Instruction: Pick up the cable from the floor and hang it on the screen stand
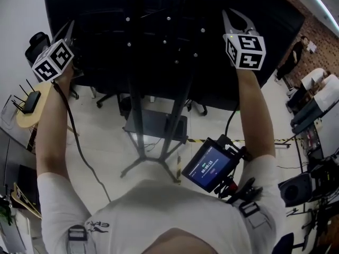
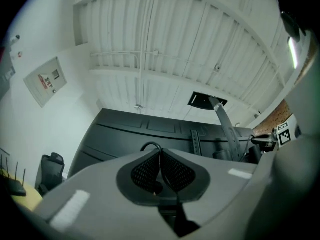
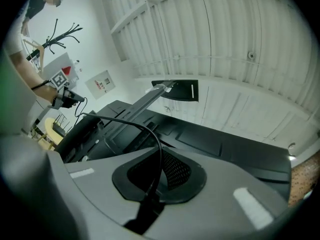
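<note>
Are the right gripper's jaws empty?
No, the right gripper has its jaws shut on the cable, which arcs out from between them.

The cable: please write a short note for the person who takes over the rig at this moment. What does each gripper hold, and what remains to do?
Left gripper: shut on the cable.
Right gripper: shut on the cable too; it arcs from these jaws toward the left one.
Position: both are raised at the back of the screen, above the screen stand.
Done: cable picked up.
Left: lay it over the stand, then open both jaws.
</note>
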Action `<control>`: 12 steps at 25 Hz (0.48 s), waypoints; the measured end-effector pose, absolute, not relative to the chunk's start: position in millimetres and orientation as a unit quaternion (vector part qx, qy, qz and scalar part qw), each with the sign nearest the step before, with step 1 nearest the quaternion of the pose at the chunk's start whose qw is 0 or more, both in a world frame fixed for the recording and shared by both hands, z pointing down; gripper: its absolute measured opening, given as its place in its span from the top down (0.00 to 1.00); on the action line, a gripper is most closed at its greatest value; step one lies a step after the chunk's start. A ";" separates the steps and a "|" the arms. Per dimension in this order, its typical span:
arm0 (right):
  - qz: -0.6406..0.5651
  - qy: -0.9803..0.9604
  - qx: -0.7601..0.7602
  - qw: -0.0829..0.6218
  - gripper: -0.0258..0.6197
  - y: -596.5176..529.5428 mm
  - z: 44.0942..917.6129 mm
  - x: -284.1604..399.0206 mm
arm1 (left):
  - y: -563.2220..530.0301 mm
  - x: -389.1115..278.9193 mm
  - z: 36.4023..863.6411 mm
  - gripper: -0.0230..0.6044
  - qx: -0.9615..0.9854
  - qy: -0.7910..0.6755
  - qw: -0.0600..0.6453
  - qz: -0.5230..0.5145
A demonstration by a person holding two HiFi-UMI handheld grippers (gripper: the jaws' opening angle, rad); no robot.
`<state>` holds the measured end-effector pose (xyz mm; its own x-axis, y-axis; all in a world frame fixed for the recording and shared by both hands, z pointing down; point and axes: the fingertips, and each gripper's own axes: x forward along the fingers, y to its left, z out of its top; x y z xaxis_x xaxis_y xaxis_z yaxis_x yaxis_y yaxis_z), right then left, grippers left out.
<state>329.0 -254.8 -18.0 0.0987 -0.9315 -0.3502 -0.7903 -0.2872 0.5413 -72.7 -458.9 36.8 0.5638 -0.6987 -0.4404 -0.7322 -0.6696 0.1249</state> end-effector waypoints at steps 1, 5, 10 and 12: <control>-0.324 -0.583 0.736 0.114 0.92 -257.1 -18.0 328.3 | -463.9 -75.0 35.9 0.93 -0.883 0.403 0.030 0.239; -0.320 -0.572 0.743 0.137 0.92 -267.2 -19.5 324.8 | -476.0 -78.0 34.5 0.93 -0.884 0.393 0.027 0.251; -0.305 -0.574 0.742 0.162 0.92 -284.8 -20.1 323.6 | -485.4 -80.4 39.0 0.93 -0.886 0.387 0.036 0.251; -0.297 -0.579 0.740 0.171 0.91 -292.6 -21.3 323.7 | -487.9 -84.6 40.1 0.93 -0.885 0.388 0.038 0.253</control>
<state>323.7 -292.6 -21.3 0.1529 -0.9585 -0.2406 -0.7548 -0.2704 0.5976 -84.6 -487.9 40.1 0.5701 -0.6683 -0.4778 -0.7068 -0.6955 0.1293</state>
